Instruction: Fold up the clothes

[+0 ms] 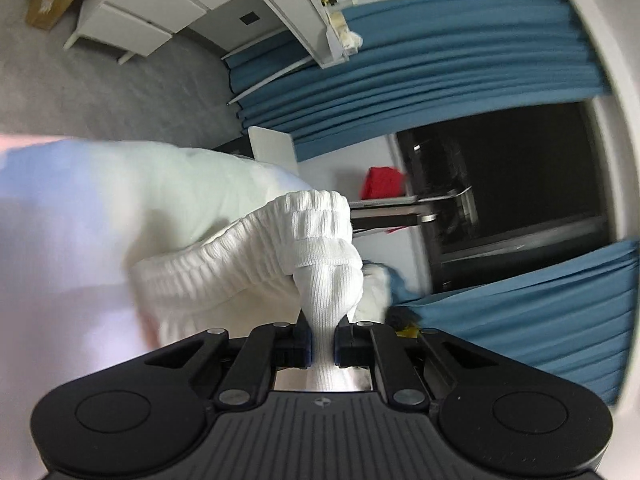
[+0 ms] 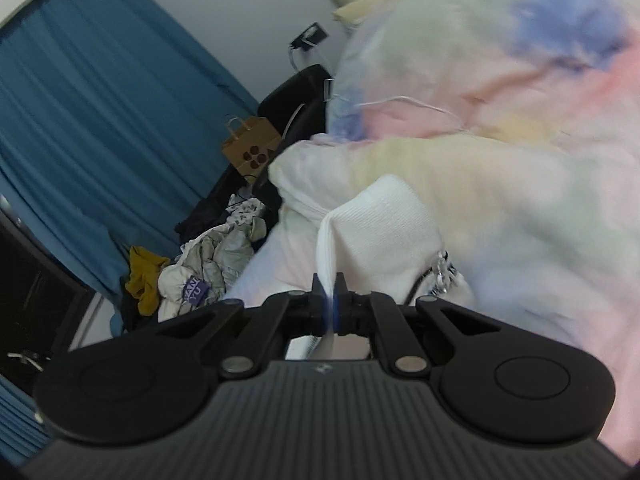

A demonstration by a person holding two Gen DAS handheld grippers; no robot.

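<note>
Sweatshirt [image 1: 120,208], pastel tie-dye, hangs bunched ahead of my left gripper [image 1: 323,340], whose fingers pinch its ribbed cuff [image 1: 328,264]; that thick wad could slip. Right wrist: my right gripper [image 2: 331,300] pinches a thin white edge [image 2: 380,220] beside the sweatshirt's zipper pull [image 2: 442,270], likely to snag

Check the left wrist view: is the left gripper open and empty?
No. The left gripper is shut on the white ribbed cuff of the pastel sweatshirt, with fabric pinched between its fingers.
</note>
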